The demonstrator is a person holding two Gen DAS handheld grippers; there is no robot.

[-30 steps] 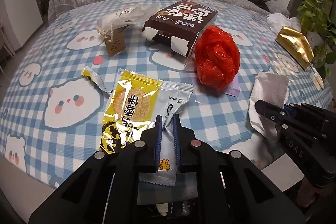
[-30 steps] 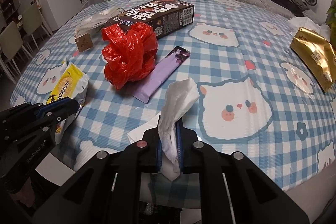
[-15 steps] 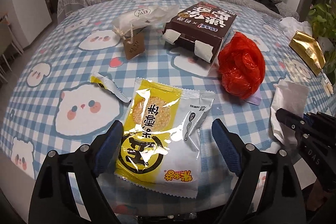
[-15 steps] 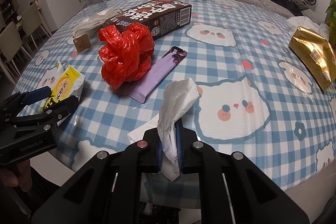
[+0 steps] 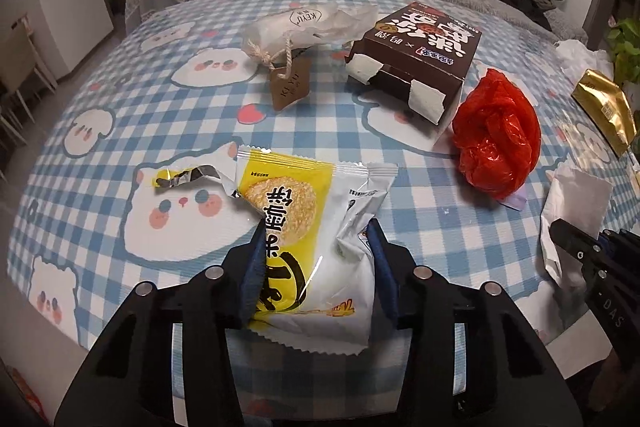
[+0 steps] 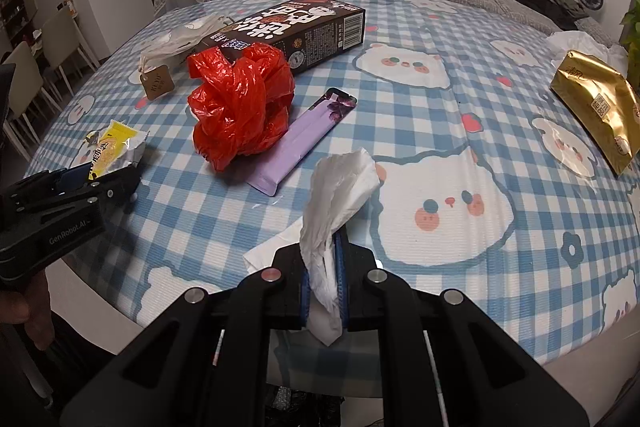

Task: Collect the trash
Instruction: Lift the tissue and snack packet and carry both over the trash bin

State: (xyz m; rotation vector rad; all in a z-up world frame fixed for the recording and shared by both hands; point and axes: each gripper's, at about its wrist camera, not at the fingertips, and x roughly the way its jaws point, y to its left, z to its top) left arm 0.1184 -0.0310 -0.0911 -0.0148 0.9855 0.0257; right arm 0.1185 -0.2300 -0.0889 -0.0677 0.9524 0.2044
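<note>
The left tongs (image 5: 314, 263) have just been closing around the yellow-and-white snack wrapper (image 5: 308, 227), having stood wide apart half a second ago with the wrapper lying flat between them. A second ago they pinched only its near edge; now they come in from both sides and the foil bunches and crumples between the blue pads (image 5: 254, 267). That reads as a regrip — a thin edge hold swapped for a fuller hold across the packet's width, which should carry it more safely to wherever the trash goes. The pads press into the wrapper on both sides, so I judge it grasped, though its far end rests on the checked surface (image 5: 100, 155) and it is not yet lifted. A small torn strip of the same wrapper (image 5: 188, 177) lies just beside it to the left, loose.

The right tongs (image 6: 324, 283) have not moved: they stay clenched on a white tissue (image 6: 340, 195), which sticks up above the pads and hangs out below them, clear of the surface.

Plenty remains to be collected, by the look of it — a crumpled red plastic bag (image 6: 240, 111) resting against a purple wrapper (image 6: 308, 135), a dark brown carton (image 5: 420, 63), a clear pouch with a string tag (image 5: 304, 27), a gold foil bag (image 6: 596, 107) near the right edge, and more white paper (image 5: 576, 203) by the right tongs.
</note>
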